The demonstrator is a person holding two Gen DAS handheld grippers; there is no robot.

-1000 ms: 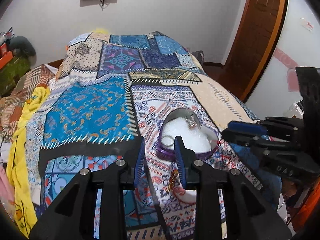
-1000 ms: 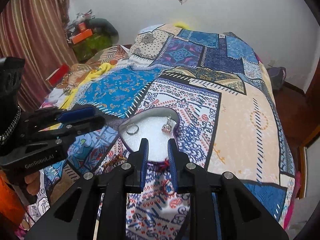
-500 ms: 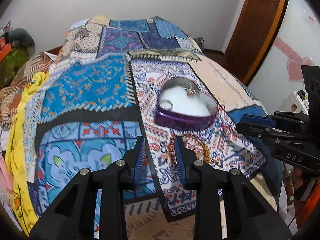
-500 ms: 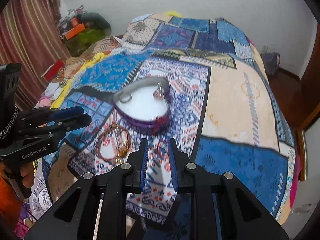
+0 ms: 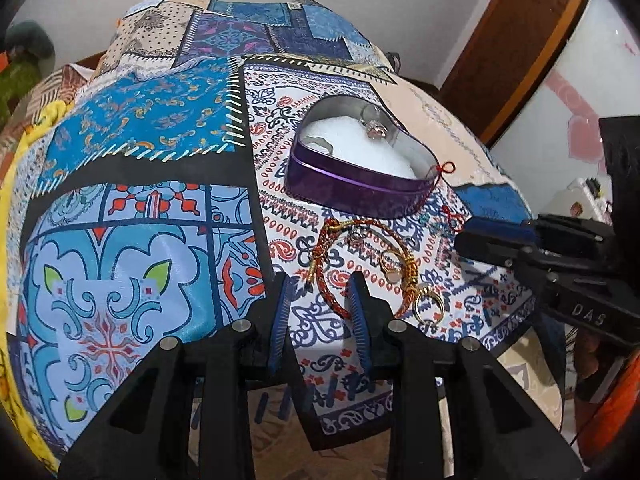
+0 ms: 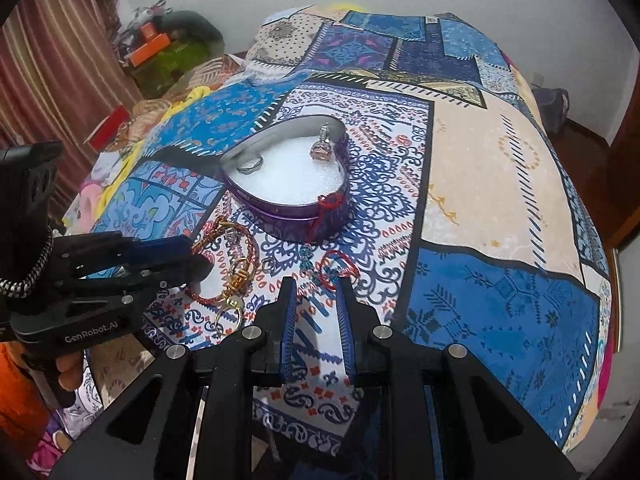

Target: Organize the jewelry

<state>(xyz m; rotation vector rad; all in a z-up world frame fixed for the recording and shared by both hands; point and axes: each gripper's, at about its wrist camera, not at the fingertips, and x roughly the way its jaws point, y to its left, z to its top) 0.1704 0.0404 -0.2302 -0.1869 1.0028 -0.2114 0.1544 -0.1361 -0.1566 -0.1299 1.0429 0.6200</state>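
Note:
A purple heart-shaped tin (image 5: 352, 190) with white foam lies on the patterned bedspread; it also shows in the right wrist view (image 6: 280, 216). Inside are a plain silver ring (image 6: 250, 165) and a ring with a pink stone (image 6: 322, 149). In front of the tin lie a red-and-gold braided bracelet (image 5: 332, 256), gold rings (image 5: 430, 306) and a small red cord bracelet (image 6: 336, 268). My left gripper (image 5: 318, 292) is open and empty, low over the braided bracelet. My right gripper (image 6: 316, 300) is open and empty, just before the red cord bracelet.
The bed's front edge (image 6: 280, 416) runs just under both grippers. A wooden door (image 5: 516, 40) stands at the right. Striped curtains (image 6: 52, 64) and cluttered boxes (image 6: 156, 48) are at the left. A yellow cloth (image 5: 16, 184) lies along the bed's left side.
Both grippers have pulled back from the tin and dropped low toward the near edge of the bed. The loose bracelets and rings in front of the tin have come into view.

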